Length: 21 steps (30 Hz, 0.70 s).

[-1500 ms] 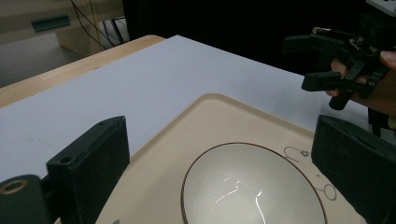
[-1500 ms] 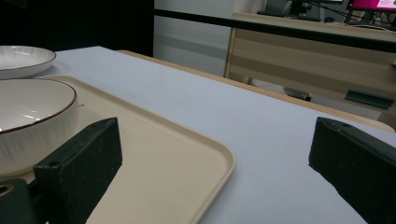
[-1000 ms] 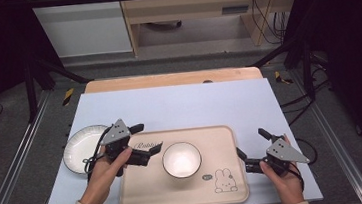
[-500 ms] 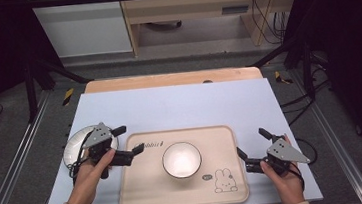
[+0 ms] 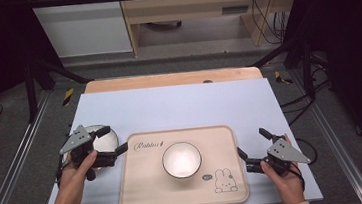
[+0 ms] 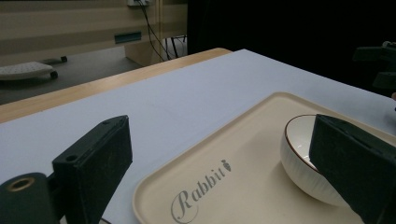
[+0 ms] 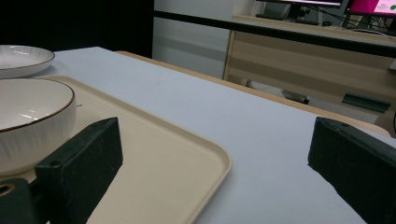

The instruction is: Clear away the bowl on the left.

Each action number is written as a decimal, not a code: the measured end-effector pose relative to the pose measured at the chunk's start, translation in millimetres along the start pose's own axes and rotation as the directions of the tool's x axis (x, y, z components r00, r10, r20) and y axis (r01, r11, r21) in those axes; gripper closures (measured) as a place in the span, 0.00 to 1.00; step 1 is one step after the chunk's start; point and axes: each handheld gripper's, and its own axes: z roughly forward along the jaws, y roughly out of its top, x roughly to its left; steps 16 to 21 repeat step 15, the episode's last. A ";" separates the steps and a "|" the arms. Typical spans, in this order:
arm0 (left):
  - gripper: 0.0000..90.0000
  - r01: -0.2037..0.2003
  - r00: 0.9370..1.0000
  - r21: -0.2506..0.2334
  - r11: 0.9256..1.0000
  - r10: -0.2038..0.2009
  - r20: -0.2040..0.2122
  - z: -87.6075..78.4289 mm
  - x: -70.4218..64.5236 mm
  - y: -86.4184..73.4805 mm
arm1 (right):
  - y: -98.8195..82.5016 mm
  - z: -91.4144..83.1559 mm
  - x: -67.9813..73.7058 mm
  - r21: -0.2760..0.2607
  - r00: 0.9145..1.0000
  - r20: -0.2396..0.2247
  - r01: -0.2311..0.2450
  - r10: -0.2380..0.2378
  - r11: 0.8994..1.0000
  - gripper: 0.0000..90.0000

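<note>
The table (image 5: 179,102) is bright and evenly lit from above, while the room around it is very dark, mostly at the far left and far right. The white bowl (image 5: 181,159) shines with a soft glare inside it. Shadows under the hands are faint and small. The high view is a bit soft and grainy, and small things look fuzzy.

In the left gripper view the black jaws up close are blurry, the word on the tray (image 6: 261,186) is clear, and the far right is black. In the right gripper view the near jaws are blurry too, and the far desk looks soft.
</note>
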 end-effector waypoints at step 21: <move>0.07 0.051 0.999 0.006 0.999 -0.051 -0.014 -10.9 27.6 -25.0 | 0.3 0.2 -0.3 -0.001 1.000 -0.001 0.000 0.000 1.000 0.04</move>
